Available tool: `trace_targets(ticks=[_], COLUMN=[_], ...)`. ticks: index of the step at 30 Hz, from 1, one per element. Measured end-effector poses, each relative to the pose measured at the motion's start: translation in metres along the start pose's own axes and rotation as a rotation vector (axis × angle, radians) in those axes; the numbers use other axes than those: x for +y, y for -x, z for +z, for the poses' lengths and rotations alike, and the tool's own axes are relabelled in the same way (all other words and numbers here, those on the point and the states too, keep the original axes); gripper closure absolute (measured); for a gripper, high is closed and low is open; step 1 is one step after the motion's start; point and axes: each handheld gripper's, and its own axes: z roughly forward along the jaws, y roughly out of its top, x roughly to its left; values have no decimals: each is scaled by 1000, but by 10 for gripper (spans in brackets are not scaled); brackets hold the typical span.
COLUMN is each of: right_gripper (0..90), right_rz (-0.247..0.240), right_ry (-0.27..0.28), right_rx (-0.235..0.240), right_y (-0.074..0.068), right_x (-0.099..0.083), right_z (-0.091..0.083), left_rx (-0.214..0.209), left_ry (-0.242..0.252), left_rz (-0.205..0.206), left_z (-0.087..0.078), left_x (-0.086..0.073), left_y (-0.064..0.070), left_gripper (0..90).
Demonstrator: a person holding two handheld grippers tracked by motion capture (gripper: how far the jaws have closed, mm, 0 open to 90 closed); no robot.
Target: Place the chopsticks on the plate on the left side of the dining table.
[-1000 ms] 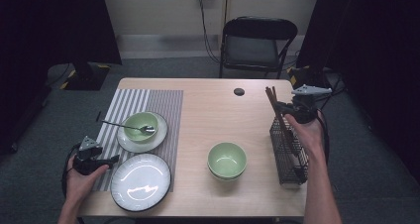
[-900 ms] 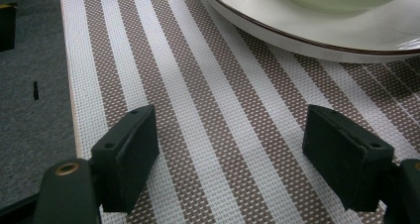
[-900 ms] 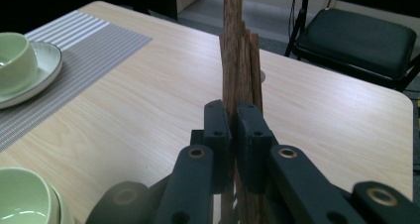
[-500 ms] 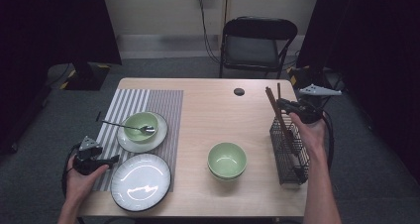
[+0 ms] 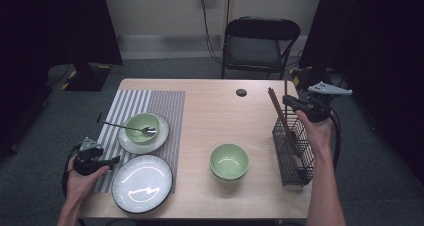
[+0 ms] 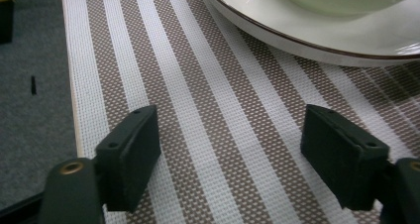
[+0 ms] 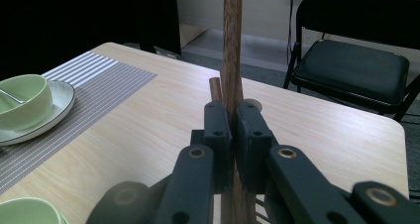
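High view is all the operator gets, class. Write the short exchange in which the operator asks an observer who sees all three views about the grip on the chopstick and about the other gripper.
Operator: Is the right gripper really clamped on that chopstick?
Observer: Yes. In the right gripper view its fingers are shut on the upright chopstick, with no gap.
Operator: Is it one stick or two?
Observer: It holds one. The second chopstick stands just behind, outside the grip.
Operator: What about the left gripper?
Observer: It is open and holds nothing. It sits over the striped placemat, with a plate's rim ahead.
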Motion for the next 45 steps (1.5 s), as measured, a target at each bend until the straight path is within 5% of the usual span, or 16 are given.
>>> trace_targets(ticks=[2, 10, 17, 23, 31, 33, 36, 45], right_gripper=[851, 852, 852, 852, 853, 853, 853, 853], right_rz=[-2, -13, -33, -57, -95, -114, -127, -190], right_ry=[6, 25, 44, 24, 52, 53, 66, 73], right_rx=[-3, -2, 2, -1, 6, -1, 0, -17], right_y=[0, -7, -12, -18, -28, -33, -38, -54], right_x=[0, 8, 16, 24, 37, 42, 48, 66], right_z=[0, 0, 2, 2, -3, -3, -3, -4], left_rx=[-14, -29, -58, -112, -200, -176, -202, -195], left_ry=[17, 50, 70, 98, 109, 120, 132, 160], left_rz=[-24, -1, 68, 45, 76, 95, 100, 182], left_z=[-3, -15, -27, -33, -42, -44, -44, -58], left_x=[2, 14, 21, 25, 34, 40, 46, 69], left_y=[1, 13, 30, 40, 52, 55, 60, 78], left_gripper=[274, 283, 301, 326, 322, 327, 325, 323])
